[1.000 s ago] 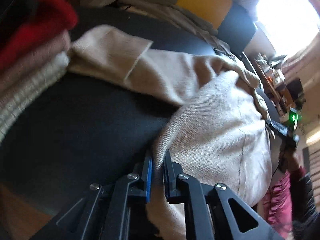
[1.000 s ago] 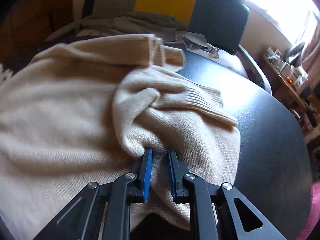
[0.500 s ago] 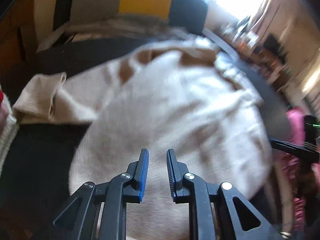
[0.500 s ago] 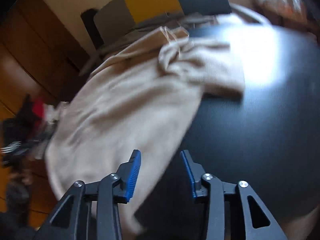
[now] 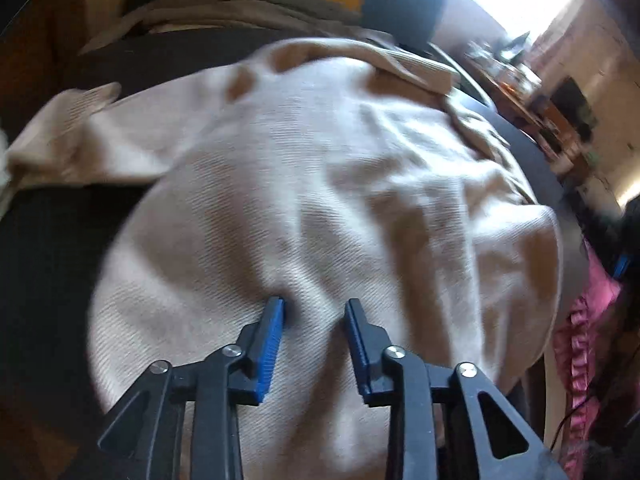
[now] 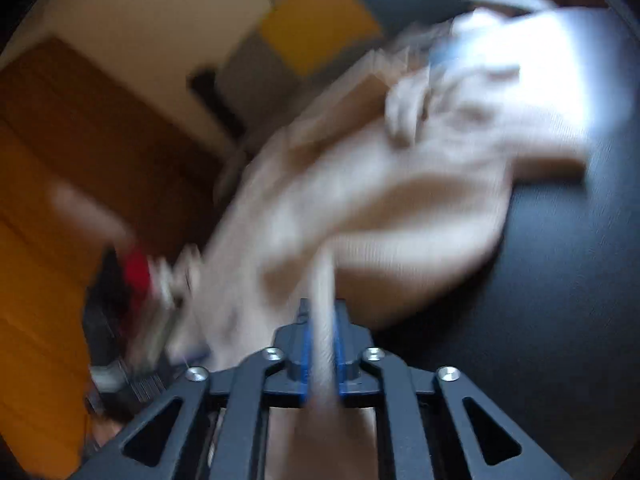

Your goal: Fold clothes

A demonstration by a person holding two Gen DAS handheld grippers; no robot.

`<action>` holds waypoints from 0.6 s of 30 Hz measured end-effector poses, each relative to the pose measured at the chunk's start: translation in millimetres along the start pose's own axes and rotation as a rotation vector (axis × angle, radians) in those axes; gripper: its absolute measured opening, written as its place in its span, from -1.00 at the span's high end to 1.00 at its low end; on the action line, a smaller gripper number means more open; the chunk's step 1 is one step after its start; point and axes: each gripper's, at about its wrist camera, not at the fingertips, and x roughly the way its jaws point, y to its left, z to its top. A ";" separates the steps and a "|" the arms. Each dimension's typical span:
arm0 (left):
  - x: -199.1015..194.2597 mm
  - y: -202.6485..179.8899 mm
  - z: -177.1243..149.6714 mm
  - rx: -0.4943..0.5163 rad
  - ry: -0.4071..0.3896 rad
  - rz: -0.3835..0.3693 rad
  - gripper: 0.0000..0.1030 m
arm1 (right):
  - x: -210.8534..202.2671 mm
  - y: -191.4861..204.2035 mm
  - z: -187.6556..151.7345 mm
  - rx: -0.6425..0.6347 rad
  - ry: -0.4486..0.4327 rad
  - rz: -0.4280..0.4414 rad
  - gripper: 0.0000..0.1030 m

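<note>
beige sweater (image 6: 360,208) pinched in right hand-held gripper (image 6: 322,344)

- Beige sweater (image 5: 320,184) showing as soft knit cloth, fine ribbed weave, matt.
- Table top (image 5: 52,264) looking dark, smooth, faintly sheened.
- Left gripper (image 5: 314,312) showing matt black plastic arms, silvery metal screws, ridged blue pads (image 5: 272,344).
- Pink ruffled cloth (image 5: 580,352) sitting at right edge, slightly glossy.

The beige sweater (image 5: 320,200) blankets most of the dark table (image 5: 52,260); bare tabletop lies open toward nine o'clock, while a chair (image 5: 404,4) blocks the far edge at twelve.
</note>
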 end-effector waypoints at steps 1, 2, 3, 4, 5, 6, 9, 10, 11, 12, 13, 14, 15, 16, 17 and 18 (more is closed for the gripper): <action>4.7 -10.8 2.2 0.036 -0.007 0.023 0.21 | -10.7 8.7 13.1 -0.024 -0.033 0.016 0.85; 9.4 -21.7 4.3 0.076 -0.013 0.051 0.10 | -21.1 18.9 26.4 -0.050 -0.061 0.040 0.79; 13.9 -32.7 6.0 0.130 -0.018 0.092 0.05 | -27.2 30.2 37.1 -0.075 -0.061 0.079 0.77; 17.2 -40.4 7.4 0.170 -0.022 0.121 0.05 | -29.9 40.4 42.5 -0.099 -0.050 0.090 0.74; 17.1 -38.1 7.8 0.169 -0.020 0.113 0.04 | -32.0 49.8 46.2 -0.124 -0.039 0.085 0.51; 16.5 -34.4 8.6 0.164 -0.017 0.101 0.02 | -31.8 57.5 46.4 -0.152 -0.018 0.072 0.33; 8.2 -5.4 11.0 0.106 -0.013 0.076 0.04 | -40.8 51.0 19.7 -0.180 0.062 0.051 -0.54; 4.3 3.3 12.8 0.068 -0.010 0.065 0.06 | -44.3 47.8 9.9 -0.187 0.088 0.045 -0.56; 0.4 12.1 14.6 0.030 -0.007 0.053 0.19 | -46.2 38.8 -2.9 -0.184 0.115 0.026 -0.57; -4.0 19.4 16.0 -0.003 -0.005 0.038 0.19 | -46.8 25.0 -18.2 -0.166 0.148 0.005 -0.57; -9.7 21.4 16.2 -0.016 -0.011 0.008 0.19 | -44.5 11.2 -32.2 -0.138 0.183 -0.012 -0.57; -15.9 17.1 16.4 -0.002 -0.028 -0.032 0.19 | -42.7 -3.4 -51.0 -0.104 0.219 -0.032 -0.57; -20.3 4.8 16.6 0.037 -0.037 -0.087 0.16 | -40.2 -13.4 -65.3 -0.081 0.241 -0.047 -0.57; -19.1 -10.6 17.0 0.072 -0.015 -0.141 0.15 | -37.9 -21.7 -77.0 -0.064 0.261 -0.054 -0.57; -17.9 -26.0 17.4 0.107 0.008 -0.196 0.14 | -38.8 -26.8 -86.6 -0.051 0.261 -0.044 -0.58; -16.8 -41.4 17.9 0.142 0.031 -0.250 0.14 | -40.9 -30.5 -95.2 -0.038 0.249 -0.029 -0.59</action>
